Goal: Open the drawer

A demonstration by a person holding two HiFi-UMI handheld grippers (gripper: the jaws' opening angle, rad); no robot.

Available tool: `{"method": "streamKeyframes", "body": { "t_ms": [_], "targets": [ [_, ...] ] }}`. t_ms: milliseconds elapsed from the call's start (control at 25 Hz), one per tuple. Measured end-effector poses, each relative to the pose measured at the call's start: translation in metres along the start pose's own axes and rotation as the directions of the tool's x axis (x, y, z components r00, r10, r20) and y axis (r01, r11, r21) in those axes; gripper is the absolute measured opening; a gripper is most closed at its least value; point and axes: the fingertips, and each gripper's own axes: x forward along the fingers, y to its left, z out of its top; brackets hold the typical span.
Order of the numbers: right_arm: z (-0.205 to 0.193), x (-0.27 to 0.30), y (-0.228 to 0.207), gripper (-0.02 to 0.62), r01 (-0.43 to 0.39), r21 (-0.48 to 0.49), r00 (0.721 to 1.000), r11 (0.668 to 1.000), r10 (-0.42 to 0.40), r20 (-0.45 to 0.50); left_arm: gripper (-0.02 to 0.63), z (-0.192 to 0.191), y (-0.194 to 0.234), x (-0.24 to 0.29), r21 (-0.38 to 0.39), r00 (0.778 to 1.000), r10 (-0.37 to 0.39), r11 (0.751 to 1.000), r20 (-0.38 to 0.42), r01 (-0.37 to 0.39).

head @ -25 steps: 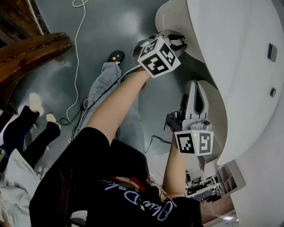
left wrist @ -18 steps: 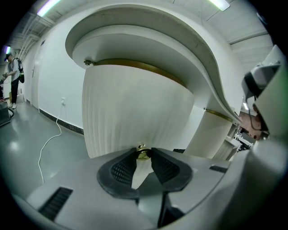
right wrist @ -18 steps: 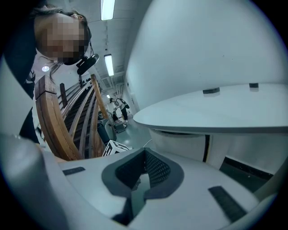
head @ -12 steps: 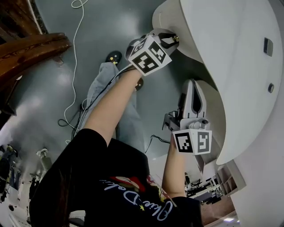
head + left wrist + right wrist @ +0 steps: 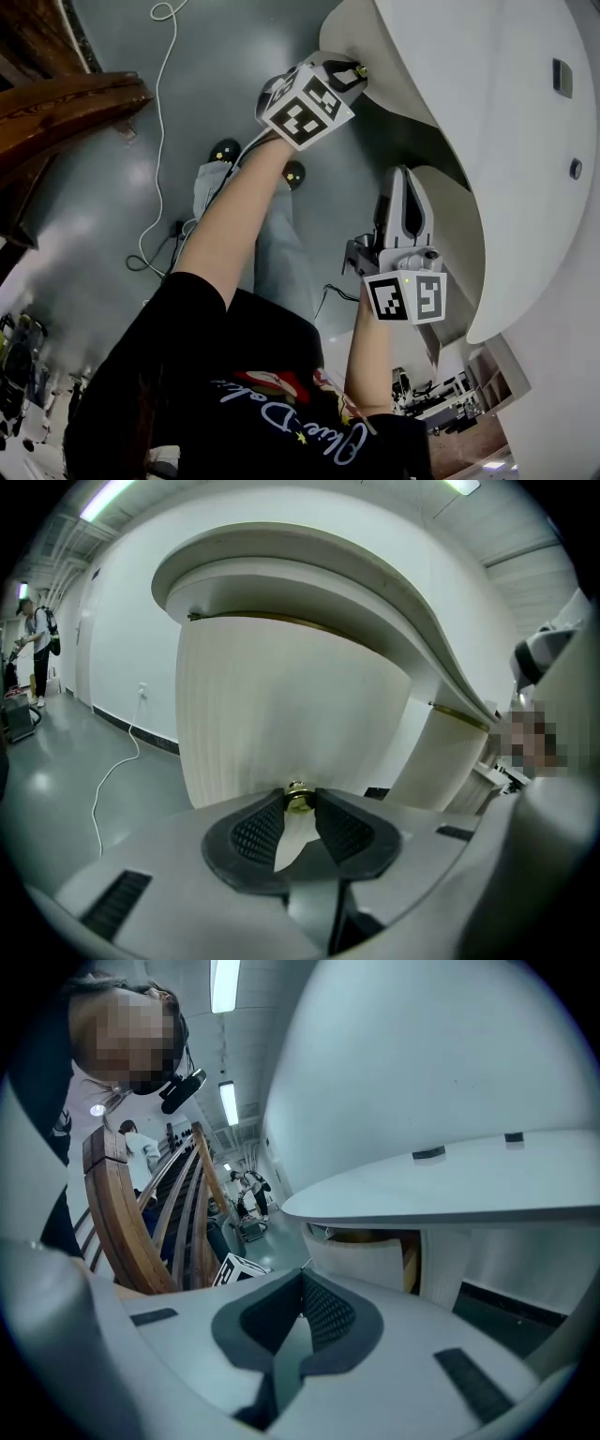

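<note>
**Steadily, the drawer is to be drawn out by its knob**

The cream, ribbed, curved front of the drawer (image 5: 281,714) fills the middle of the left gripper view. It sits just under the overhanging white curved desk top (image 5: 487,84). The small round brass knob (image 5: 298,798) sits low on that front, in the lower middle of the frame. The ribbed black pads of the left gripper (image 5: 354,75) are clamped on it from both sides. In the head view this grip lies at the upper middle, against the edge of the desk.

The step in hand is judged to be the pull itself. The grip should be kept closed and the knob drawn straight back along the drawer's own line. The knob is small and smooth, so a sideways or upward drag could let it slip from the pads. A slow, even pull is advised.

In the right gripper view wood-coloured surfaces show beside the ribbed front, so the drawer may already stand a little out.

The right gripper (image 5: 302,1283) is held lower in the head view, apart from the drawer. Its jaws are together with nothing between them.

Counted:
- One drawer and one brass knob.
- Two grippers, each with one black-and-white marker cube (image 5: 305,103) (image 5: 406,298).
- Two small dark fittings (image 5: 561,78) (image 5: 575,169) on the desk top.
- One white cable (image 5: 159,122) on the grey floor.
</note>
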Motion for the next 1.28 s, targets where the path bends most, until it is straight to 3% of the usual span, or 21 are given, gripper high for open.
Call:
{"method": "streamKeyframes", "body": {
  "t_ms": [560,1280],
  "targets": [
    [0.000,0.017,0.023,0.000,-0.009,0.034,1.000,0.999,0.008,0.003,0.100,-0.007,-0.009,-0.018,0.005,0.999,-0.016,1.000,-0.037,0.016],
    [-0.009,0.008,0.042,0.000,0.046,0.092,0.998,0.995,-0.050,0.040,0.100,-0.030,-0.008,-0.041,0.012,0.996,-0.046,0.999,-0.080,0.047]
  ]
}}
